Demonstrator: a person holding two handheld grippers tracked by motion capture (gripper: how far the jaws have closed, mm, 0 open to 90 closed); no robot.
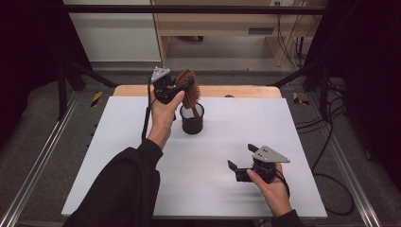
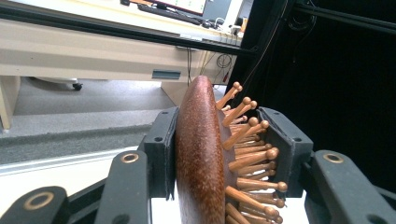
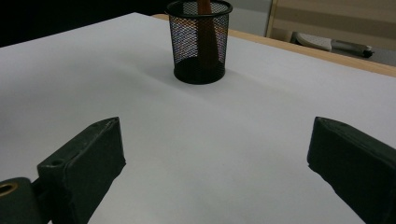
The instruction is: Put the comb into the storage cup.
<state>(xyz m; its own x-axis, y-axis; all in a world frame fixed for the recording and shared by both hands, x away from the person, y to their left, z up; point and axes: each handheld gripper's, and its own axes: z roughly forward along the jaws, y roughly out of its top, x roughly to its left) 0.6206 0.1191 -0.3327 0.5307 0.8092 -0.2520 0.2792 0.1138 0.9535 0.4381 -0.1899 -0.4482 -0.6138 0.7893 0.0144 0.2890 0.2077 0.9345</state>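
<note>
Gripping the wooden hairbrush (image 1: 188,88) by its head, the left gripper (image 1: 177,87) is holding it upright over the black mesh cup (image 1: 192,119), with the handle already reaching down inside the cup. In the left gripper view the fingers (image 2: 161,149) are pinching the brush (image 2: 201,154) across its thickness, one pad lying on the smooth, speckled reddish-brown back and the other pressing on the pegs. The right gripper (image 1: 242,163) is resting low over the counter (image 1: 142,118) near the front, well apart from the cup, its fingers (image 3: 86,161) spread wide with nothing between them.

Judging by this, the placing step is nearly finishing: the brush is going handle-first into the cup. The next move is probably calling for a short lowering until the handle is bottoming out, then an easy release so the top-heavy head is leaning on the rim without tipping the light cup.

The brush is oval and domed, with round-tipped wooden pegs. The cup is a round wire-mesh cylinder, see-through, with a solid rim. The counter is wearing a matte white sheet over pale wood.
</note>
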